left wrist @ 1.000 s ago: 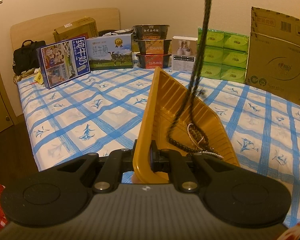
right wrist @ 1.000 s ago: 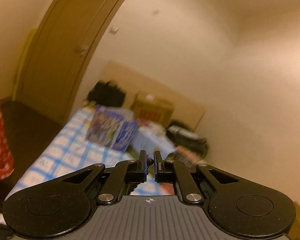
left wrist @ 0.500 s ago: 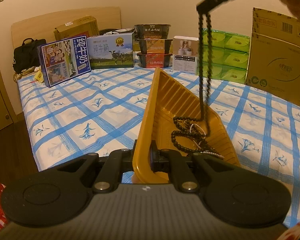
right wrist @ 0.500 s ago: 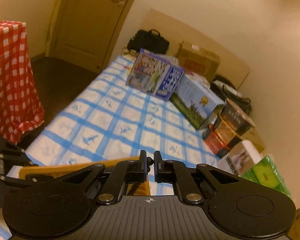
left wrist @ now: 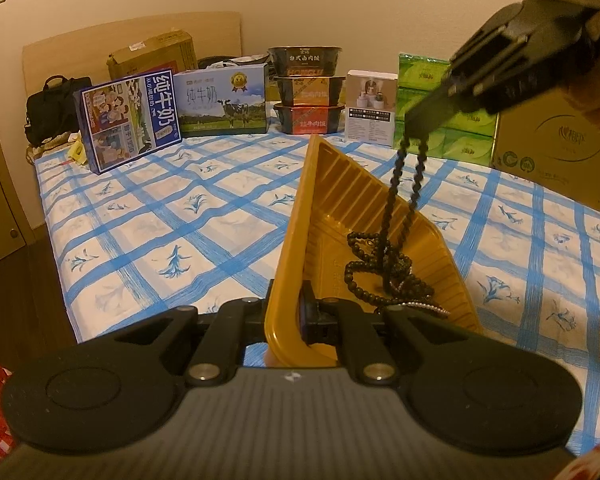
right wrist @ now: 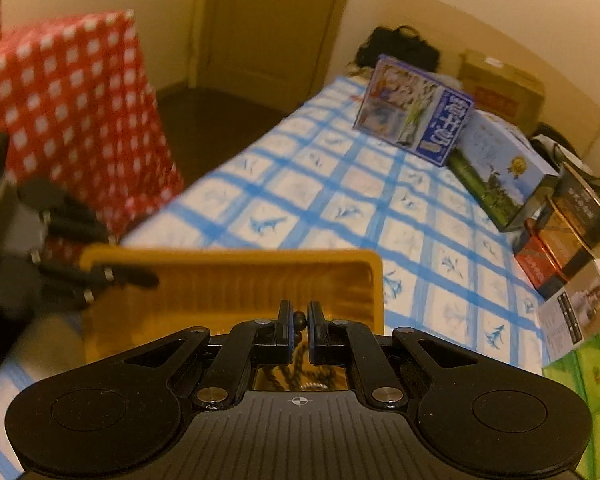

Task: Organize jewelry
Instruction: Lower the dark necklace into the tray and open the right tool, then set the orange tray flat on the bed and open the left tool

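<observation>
We see the left hand-held gripper (left wrist: 296,316) clamped on the near rim of a yellow tray (left wrist: 340,200), its pads pressed on either side of the thin wall, and the tray tilted up on that edge above the bed (left wrist: 160,232) with its blue-checked sheet. The right hand-held gripper (right wrist: 299,322) is closed on a dark bead necklace (left wrist: 404,184); a bead shows between its pads in the right wrist view. From there two strands hang down into the tray, where the rest of the necklace lies coiled in the low corner, touching a pale chain (left wrist: 424,307) that sits at the bottom of the pile. Along the far edge of the bed stand two milk cartons (left wrist: 224,104), stacked meal bowls (left wrist: 308,92), a small white box (left wrist: 370,106), green tissue packs (left wrist: 428,84) and a cardboard box (left wrist: 560,148).
</observation>
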`<state>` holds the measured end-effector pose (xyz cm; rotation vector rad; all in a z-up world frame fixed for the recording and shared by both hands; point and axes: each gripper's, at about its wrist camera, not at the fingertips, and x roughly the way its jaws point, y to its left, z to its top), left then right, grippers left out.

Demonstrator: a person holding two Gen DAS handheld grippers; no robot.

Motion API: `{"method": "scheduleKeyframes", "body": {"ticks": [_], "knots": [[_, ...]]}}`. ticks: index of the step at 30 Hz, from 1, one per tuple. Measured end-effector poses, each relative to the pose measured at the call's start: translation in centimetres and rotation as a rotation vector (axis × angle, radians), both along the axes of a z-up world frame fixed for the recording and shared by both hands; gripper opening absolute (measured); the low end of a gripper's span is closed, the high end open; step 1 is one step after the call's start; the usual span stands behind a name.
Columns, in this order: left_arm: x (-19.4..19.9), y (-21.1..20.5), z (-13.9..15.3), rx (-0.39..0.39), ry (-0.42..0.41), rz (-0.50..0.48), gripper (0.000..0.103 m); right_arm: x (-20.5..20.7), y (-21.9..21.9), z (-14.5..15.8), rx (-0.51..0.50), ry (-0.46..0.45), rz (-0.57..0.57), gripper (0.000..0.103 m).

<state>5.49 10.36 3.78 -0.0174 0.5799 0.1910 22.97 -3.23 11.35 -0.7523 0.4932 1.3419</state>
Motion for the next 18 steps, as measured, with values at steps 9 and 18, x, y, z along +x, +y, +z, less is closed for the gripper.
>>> {"method": "scheduleKeyframes", "body": {"ticks": [9, 18], "knots": [[0.1, 0.1, 0.0, -0.008, 0.002, 0.002, 0.007, -0.1, 0.3, -3.5, -0.135, -0.122, 0.156, 0.007], [0.1, 0.7, -0.3, -0.026, 0.004, 0.007, 0.007, -0.1, -0.7, -5.2, -0.195, -0.261, 0.184, 0.007]]}}
